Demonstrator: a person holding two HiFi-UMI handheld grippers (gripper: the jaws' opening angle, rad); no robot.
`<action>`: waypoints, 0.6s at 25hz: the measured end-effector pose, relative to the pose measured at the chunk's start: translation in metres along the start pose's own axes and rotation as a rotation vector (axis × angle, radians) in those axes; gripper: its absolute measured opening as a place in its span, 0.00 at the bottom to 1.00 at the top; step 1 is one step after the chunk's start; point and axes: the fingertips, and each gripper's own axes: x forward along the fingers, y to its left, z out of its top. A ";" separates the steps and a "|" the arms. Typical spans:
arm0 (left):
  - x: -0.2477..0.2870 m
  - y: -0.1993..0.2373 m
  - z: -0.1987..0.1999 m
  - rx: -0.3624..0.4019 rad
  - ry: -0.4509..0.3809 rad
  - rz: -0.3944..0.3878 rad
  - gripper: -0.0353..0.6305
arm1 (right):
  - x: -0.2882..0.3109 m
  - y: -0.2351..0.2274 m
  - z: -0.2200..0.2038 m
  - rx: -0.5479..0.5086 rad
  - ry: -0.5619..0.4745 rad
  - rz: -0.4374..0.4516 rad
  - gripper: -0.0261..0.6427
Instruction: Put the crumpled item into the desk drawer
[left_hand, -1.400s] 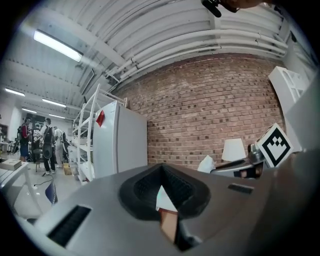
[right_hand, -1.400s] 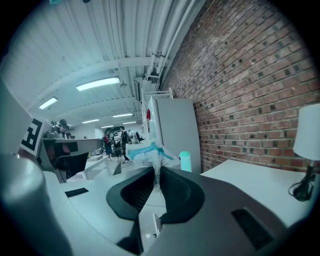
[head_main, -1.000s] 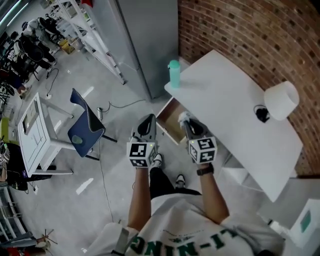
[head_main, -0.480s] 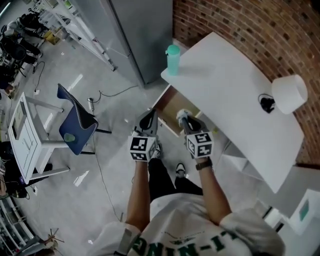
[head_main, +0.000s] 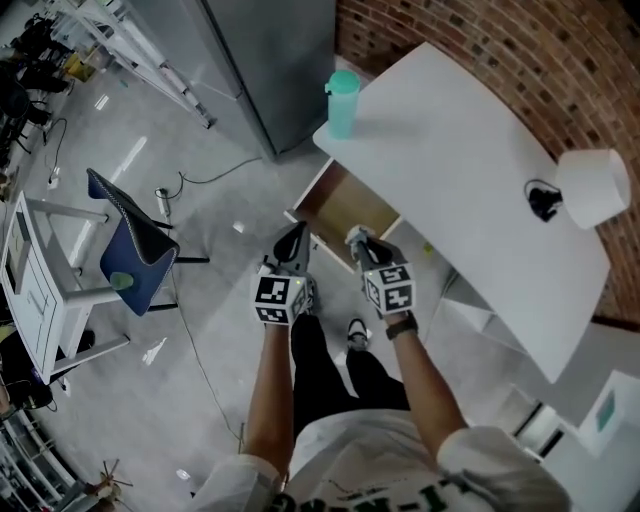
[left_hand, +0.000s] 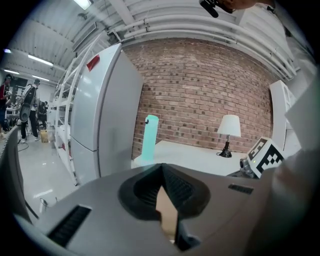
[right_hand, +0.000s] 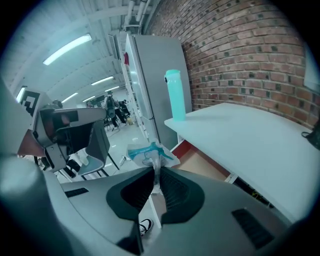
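The crumpled item (right_hand: 149, 152), a white and teal wrapper, sticks out between the pads of my right gripper (right_hand: 156, 180), which is shut on it. In the head view the right gripper (head_main: 358, 240) hangs at the front right corner of the open wooden desk drawer (head_main: 345, 203). My left gripper (head_main: 292, 245) is beside it, at the drawer's front edge. Seen along its own jaws, the left gripper (left_hand: 162, 170) has its tips together and holds nothing. The drawer's inside (right_hand: 202, 164) looks bare.
The white desk (head_main: 470, 170) above the drawer carries a teal bottle (head_main: 341, 103) at its corner and a white lamp (head_main: 592, 188) by the brick wall. A grey cabinet (head_main: 270, 60) stands left of the desk. A blue chair (head_main: 140, 245) and a cable are on the floor to the left.
The view has slid so the drawer shows more of its inside. Both grippers keep side by side at its front edge, and the right one still grips the wrapper.
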 end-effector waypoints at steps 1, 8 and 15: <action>0.005 0.001 -0.006 -0.001 0.000 -0.003 0.05 | 0.006 -0.002 -0.005 0.001 0.010 -0.001 0.10; 0.025 0.007 -0.049 0.015 0.008 -0.019 0.05 | 0.044 -0.017 -0.044 0.009 0.070 -0.010 0.10; 0.040 0.018 -0.087 -0.037 0.042 -0.035 0.05 | 0.092 -0.023 -0.063 0.057 0.119 0.006 0.10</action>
